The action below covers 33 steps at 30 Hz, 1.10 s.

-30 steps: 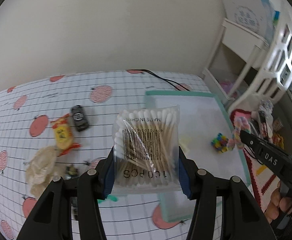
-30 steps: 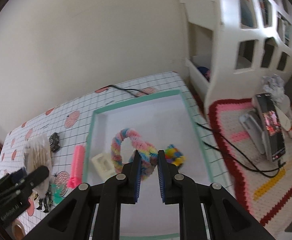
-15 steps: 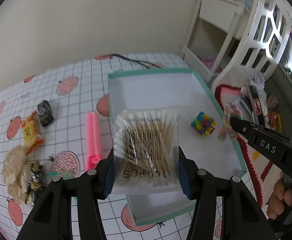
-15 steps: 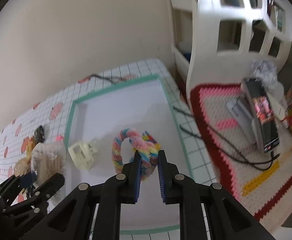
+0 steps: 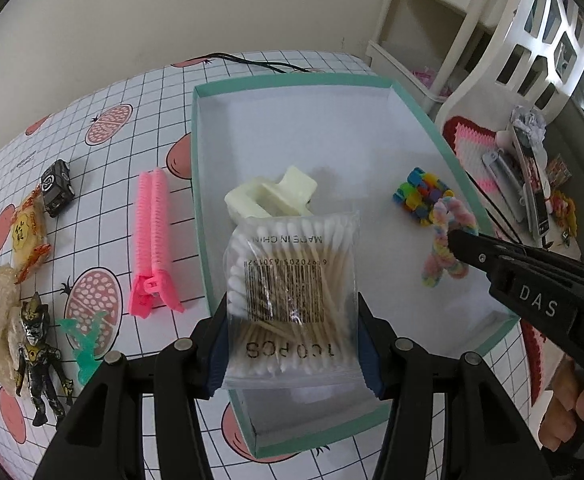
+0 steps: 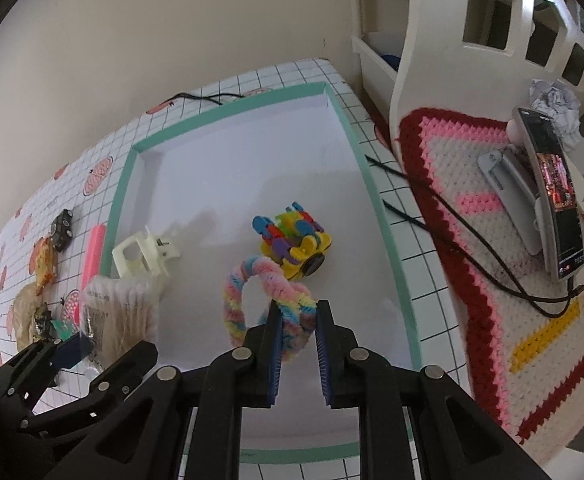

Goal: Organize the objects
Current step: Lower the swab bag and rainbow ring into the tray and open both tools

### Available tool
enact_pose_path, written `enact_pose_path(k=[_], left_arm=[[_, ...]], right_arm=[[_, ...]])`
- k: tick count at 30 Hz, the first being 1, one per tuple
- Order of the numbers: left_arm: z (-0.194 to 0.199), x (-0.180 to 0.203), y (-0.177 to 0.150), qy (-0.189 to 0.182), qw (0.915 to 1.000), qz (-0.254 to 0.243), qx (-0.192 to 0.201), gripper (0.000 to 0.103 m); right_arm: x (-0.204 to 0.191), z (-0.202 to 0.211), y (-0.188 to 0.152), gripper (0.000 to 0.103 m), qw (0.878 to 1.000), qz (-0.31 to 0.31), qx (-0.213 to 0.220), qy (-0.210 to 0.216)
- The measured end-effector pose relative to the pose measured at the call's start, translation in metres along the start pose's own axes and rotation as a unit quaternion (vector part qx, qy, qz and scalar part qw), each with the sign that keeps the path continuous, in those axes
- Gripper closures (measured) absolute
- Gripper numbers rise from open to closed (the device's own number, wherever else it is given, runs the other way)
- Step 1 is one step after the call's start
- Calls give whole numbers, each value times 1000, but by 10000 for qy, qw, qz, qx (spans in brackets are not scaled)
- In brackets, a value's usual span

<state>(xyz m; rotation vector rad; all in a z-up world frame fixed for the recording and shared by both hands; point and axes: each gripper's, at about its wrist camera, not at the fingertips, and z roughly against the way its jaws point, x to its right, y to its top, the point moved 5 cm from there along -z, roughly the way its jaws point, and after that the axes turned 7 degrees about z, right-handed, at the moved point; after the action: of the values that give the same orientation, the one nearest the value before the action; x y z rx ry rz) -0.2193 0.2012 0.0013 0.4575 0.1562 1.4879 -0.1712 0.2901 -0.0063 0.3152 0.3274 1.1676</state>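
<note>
My left gripper (image 5: 294,340) is shut on a clear bag of cotton swabs (image 5: 292,288), held over the near left part of a teal-rimmed white box (image 5: 198,184). My right gripper (image 6: 297,334) is shut on a pastel rainbow twisted rope ring (image 6: 248,292), hanging over the box floor (image 6: 228,176). Inside the box lie a cream hair claw clip (image 5: 270,198) and a multicoloured block toy (image 5: 422,194). The same swab bag (image 6: 118,312) shows at the left of the right wrist view.
On the checked tablecloth left of the box lie a pink comb-like strip (image 5: 152,240), a green plastic piece (image 5: 86,344), a dark action figure (image 5: 38,354), a snack packet (image 5: 28,232) and a small black car (image 5: 56,188). A crocheted mat with a phone (image 6: 552,184) lies right.
Both grippers have moved down and closer over the box with their loads. The rope ring now hangs beside the block toy, and the swab bag sits nearer the hair clip.
</note>
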Motion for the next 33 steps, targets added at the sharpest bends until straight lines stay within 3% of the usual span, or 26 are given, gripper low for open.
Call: enact_pose_path(k=[33], left_arm=[[-18, 7, -11, -19, 9993, -83, -368, 47]], right_arm=[[-3, -18, -5, 86, 9993, 135, -334, -89]])
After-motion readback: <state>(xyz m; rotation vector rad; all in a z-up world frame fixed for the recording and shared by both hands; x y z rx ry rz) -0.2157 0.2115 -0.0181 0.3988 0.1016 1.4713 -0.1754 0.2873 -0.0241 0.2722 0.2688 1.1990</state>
